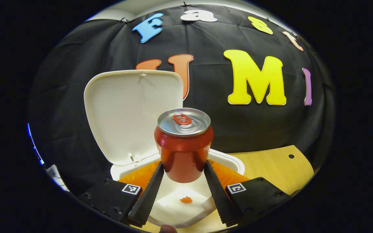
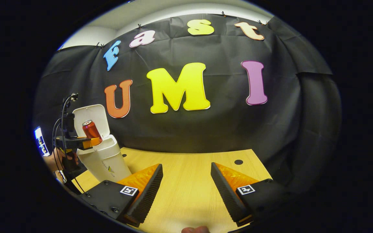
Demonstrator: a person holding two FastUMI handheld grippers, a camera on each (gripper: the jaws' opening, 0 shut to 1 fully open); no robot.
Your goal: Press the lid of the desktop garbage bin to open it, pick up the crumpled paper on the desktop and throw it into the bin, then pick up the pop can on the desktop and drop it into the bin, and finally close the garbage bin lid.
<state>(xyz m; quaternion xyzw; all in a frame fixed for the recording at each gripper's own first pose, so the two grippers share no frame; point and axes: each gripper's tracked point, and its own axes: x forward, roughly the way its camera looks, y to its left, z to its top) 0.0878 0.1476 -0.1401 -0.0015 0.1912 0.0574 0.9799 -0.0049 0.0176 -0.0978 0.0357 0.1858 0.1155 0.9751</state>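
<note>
Pale wooden counter [image 2: 186,181] under black cloth, with the white desktop garbage bin [image 2: 104,160] standing near its left end in the right gripper view. Lid [image 1: 131,110] swung fully up and back, leaving the mouth clear for a drop. Left gripper [image 1: 183,176] clamped on the red pop can [image 1: 184,145], both fingers pressing its lower sides, can upright with the silver top and pull tab facing up. Held directly above the bin's opening, probably so that a plain release sends it straight in without catching the rim [image 1: 235,163]. Seen from the right gripper view, same can [image 2: 91,128] raised just over the bin, in front of the lifted lid, with a hand [image 2: 55,160] gripping the tool's handle beside it. Inside the bin, a white interior and one small orange scrap [image 1: 186,199] at the bottom; cannot tell whether the crumpled paper lies among the white folds below. Right gripper [image 2: 186,184] spread wide, holding nothing, hovering low over bare counter well apart from the bin, likely parked out of the way. Judging by this, can drop next, lid closing after.
</note>
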